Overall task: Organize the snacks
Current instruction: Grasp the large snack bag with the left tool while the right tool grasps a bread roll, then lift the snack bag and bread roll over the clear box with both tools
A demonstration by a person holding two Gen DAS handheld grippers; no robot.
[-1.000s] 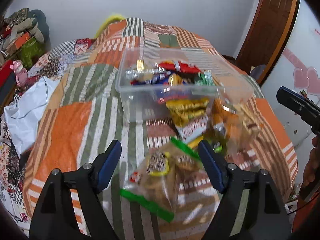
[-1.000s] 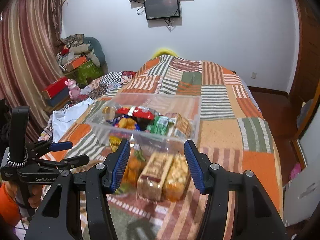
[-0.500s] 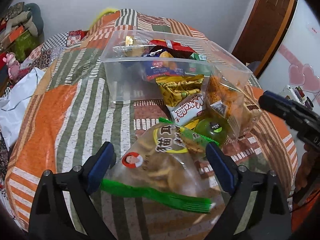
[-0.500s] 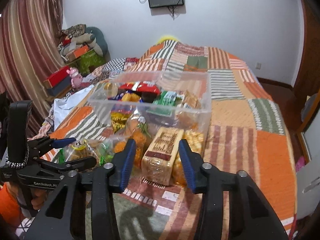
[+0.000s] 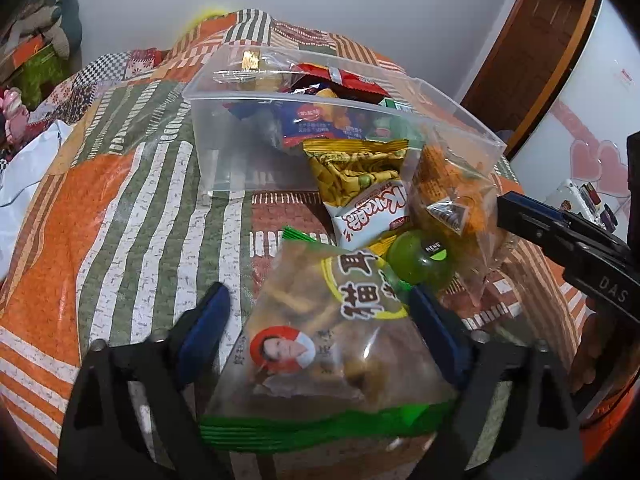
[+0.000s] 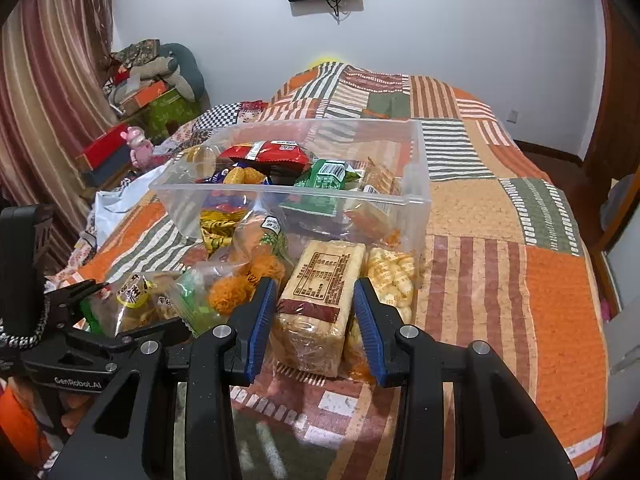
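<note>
Pick-up step, both sides, nothing lifted yet. Clear plastic bin (image 6: 416, 200) sat on patchwork bedspread (image 6: 520, 216), already part-filled with packets; a loose pile of snacks lay just in front of its near wall.

Left gripper (image 5: 320, 332) spread wide around green-trimmed bag of fried snacks (image 5: 320, 344); right blue pad (image 5: 434, 332) looked touching the bag's edge, left pad apart from it. No pinch seen. Bag flat on the bedspread, near end under the gripper body.

Right gripper (image 6: 314, 324) also spread, straddling wrapped block of rice crackers (image 6: 320, 296); pads just beside both long sides, contact unclear. Block lying flat, far end close to the bin wall, puffed corn bag (image 6: 390, 280) tight against its right side, orange snack bag (image 6: 248, 276) on its left.

Also loose in the pile: green jelly cup (image 5: 420, 260), white Kakabb packet (image 5: 374, 212), yellow pea snack bag (image 5: 354, 168).

Judged next: close on each item, lift clear of neighbours, carry over the bin rim, drop inside. Crinkly bag likely to slip or deform, so a deeper bite needed. Right side needed care not to catch the puffed corn bag with the outer pad.
</note>
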